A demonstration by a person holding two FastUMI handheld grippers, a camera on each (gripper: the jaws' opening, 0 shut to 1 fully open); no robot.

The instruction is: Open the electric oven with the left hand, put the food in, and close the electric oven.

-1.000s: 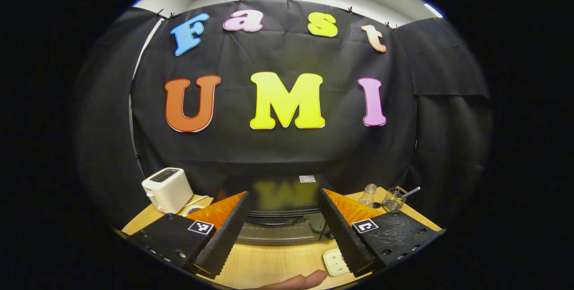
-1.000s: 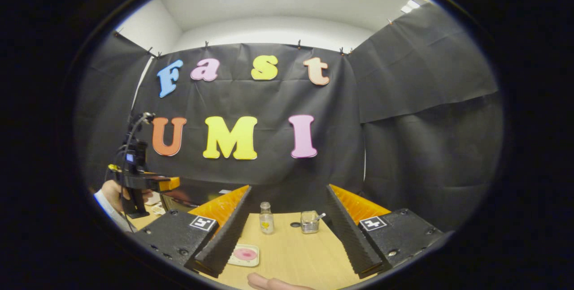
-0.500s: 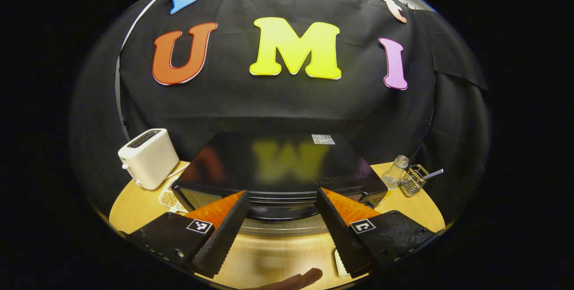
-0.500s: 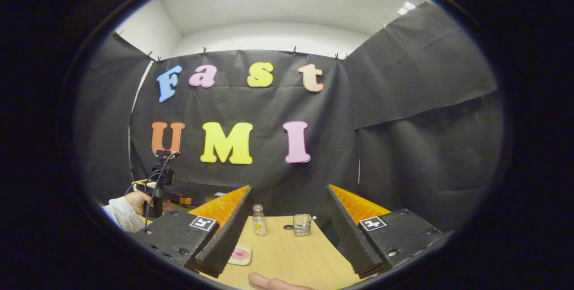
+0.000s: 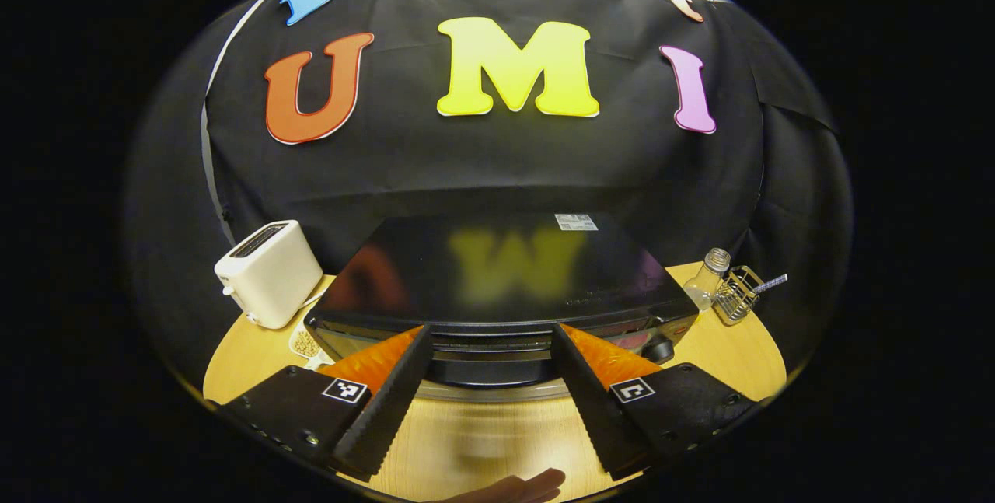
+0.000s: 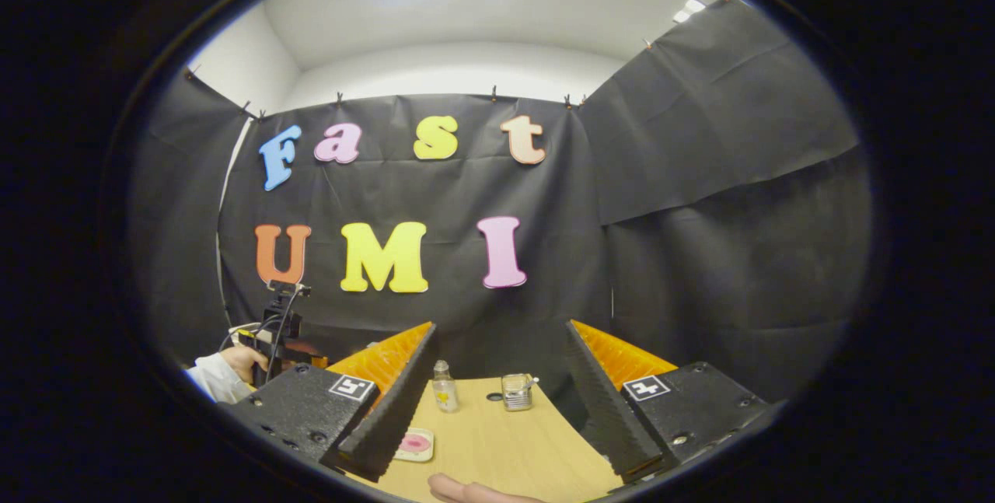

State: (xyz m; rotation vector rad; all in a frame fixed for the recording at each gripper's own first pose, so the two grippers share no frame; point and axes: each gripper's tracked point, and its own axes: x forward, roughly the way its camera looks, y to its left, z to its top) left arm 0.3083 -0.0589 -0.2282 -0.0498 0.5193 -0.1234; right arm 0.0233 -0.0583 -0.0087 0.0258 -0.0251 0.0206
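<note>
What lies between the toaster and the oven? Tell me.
In the left gripper view, a small dish of pale bits sits on the table between the white toaster and the oven.

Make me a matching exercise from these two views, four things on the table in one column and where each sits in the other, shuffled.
Things:
1. toaster
2. electric oven
3. glass bottle
4. small dish of pink food

Places:
A. straight ahead of the left tool
B. beside the wire holder, right of the oven
C. left of the oven
D. by the near table edge, next to the right tool's left finger

Pairs: 1-C, 2-A, 3-B, 4-D
</note>
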